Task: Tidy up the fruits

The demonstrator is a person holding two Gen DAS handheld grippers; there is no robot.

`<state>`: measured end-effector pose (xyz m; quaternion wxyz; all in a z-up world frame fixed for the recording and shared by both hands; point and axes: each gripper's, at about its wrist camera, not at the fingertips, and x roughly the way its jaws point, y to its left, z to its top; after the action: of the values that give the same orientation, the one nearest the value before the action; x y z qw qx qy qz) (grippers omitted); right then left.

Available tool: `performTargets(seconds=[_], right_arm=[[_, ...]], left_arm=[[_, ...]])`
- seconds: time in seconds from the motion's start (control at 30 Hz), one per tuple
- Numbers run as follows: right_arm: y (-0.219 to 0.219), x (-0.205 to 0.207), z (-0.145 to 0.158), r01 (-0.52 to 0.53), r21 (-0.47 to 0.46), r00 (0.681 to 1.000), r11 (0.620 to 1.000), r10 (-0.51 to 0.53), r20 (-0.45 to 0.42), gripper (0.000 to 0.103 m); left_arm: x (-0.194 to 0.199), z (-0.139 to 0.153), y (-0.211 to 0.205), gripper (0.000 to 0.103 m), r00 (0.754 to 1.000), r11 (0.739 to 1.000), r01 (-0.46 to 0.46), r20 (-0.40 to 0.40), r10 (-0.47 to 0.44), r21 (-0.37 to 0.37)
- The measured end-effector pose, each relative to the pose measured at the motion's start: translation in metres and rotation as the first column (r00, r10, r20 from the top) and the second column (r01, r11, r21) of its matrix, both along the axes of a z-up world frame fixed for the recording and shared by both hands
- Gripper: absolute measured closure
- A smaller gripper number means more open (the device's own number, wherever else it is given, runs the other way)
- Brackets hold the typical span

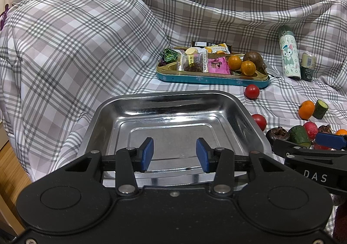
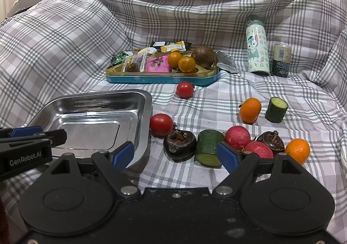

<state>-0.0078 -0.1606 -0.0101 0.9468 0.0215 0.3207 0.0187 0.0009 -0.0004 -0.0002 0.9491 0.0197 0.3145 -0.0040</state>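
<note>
My right claw [image 2: 176,155] is released, jaws spread wide and grasping nothing; between its pads lie a dark water chestnut [image 2: 180,144] and a cut cucumber piece [image 2: 208,146], both just beyond the steel tray [image 2: 143,100] on its right side. My left claw [image 1: 174,154] is likewise released and empty, hovering over the near rim of the tray, whose bare bottom holds no fruit yet.

Risk: the pieces right of the tray are crowded. Two red radish-like balls [image 2: 238,137], a second chestnut [image 2: 271,138] and an orange [image 2: 297,150] touch or nearly touch. In my judgement, closing on one could nudge its neighbours, and the round ones would roll. A red tomato [image 2: 161,125] sits touching or almost touching the tray's right wall; a bumped tray could send it off. The tray rests on soft cloth and may tilt under a push.

Farther from the tray: another tomato [image 2: 184,90], an orange [image 2: 250,110] beside an upright cucumber stub [image 2: 276,109], then a blue tin [image 2: 160,79] of snacks and small fruit.

Surface: a plaid sheet [image 2: 76,33] over a cushioned seat, wrinkled and uneven. Behind the tin stand a bottle [image 2: 257,48] and a can [image 2: 281,59]. Wooden floor [image 1: 8,170] shows left of the tray.
</note>
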Motion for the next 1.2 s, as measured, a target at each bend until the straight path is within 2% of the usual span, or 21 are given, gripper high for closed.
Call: performTargets(seconds=[0.8,1.2], right_arm=[[-0.003,0.000,-0.002,0.006,-0.002,1.000,1.000,-0.006,0.008,0.017],[-0.013,-0.001,0.000,0.050,-0.002,0.999,0.999,-0.050,0.009,0.017]], left_arm=[[-0.002,0.001,-0.001,0.050,1.000,1.000,0.004,0.003,-0.004,-0.007],[-0.004,0.009,-0.009,0.050,0.999,0.998,0.053,-0.001,-0.053,-0.012]])
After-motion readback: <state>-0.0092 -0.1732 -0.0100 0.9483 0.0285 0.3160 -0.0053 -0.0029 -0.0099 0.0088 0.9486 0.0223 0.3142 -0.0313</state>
